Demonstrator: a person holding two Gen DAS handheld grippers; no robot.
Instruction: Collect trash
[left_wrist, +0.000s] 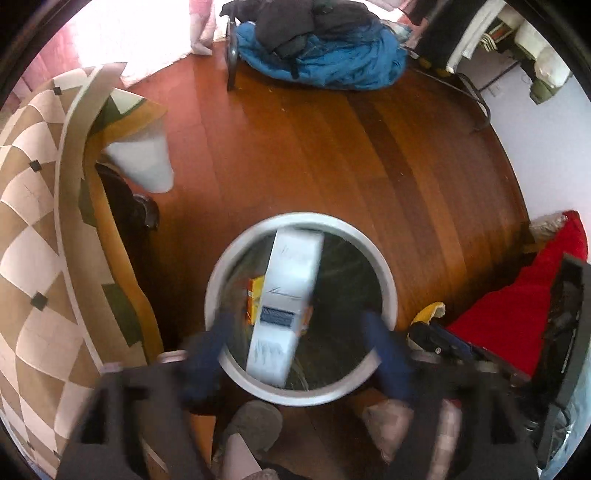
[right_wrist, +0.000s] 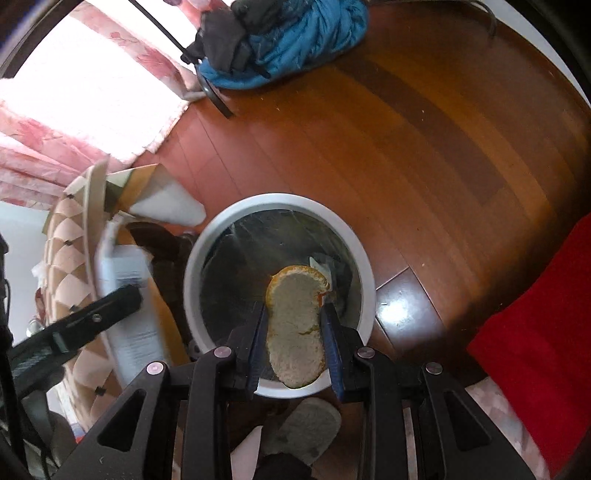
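White bin (left_wrist: 388, 280) w/ white carton (left_wrist: 284, 295) – red-brown floor (left_wrist: 332, 155), blue bedding (left_wrist: 332, 59).

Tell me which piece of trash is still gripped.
The orange peel, pinched between the right gripper's fingers above the bin. The white carton lies loose between the left's open fingers.

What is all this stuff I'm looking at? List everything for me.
Round white-rimmed waste bin: one, dark liner, on the floor between the grippers.
White cardboard carton: one, blurred, over the bin's mouth between the left gripper's open fingers, which are not touching it.
Small yellow box: one, inside the bin.
Orange peel piece: one, pale pith showing, clamped in the right gripper above the bin.
Reddish wooden floor: throughout.
Blue padded garment heap: one, far side, dark clothes on top.
Red cloth: one, right edge.
Checked beige tablecloth: one, left.
Pink curtain: upper left.
Grey slipper: one, on the person's foot below the bin.
Left gripper: open.
Right gripper: shut on the peel.
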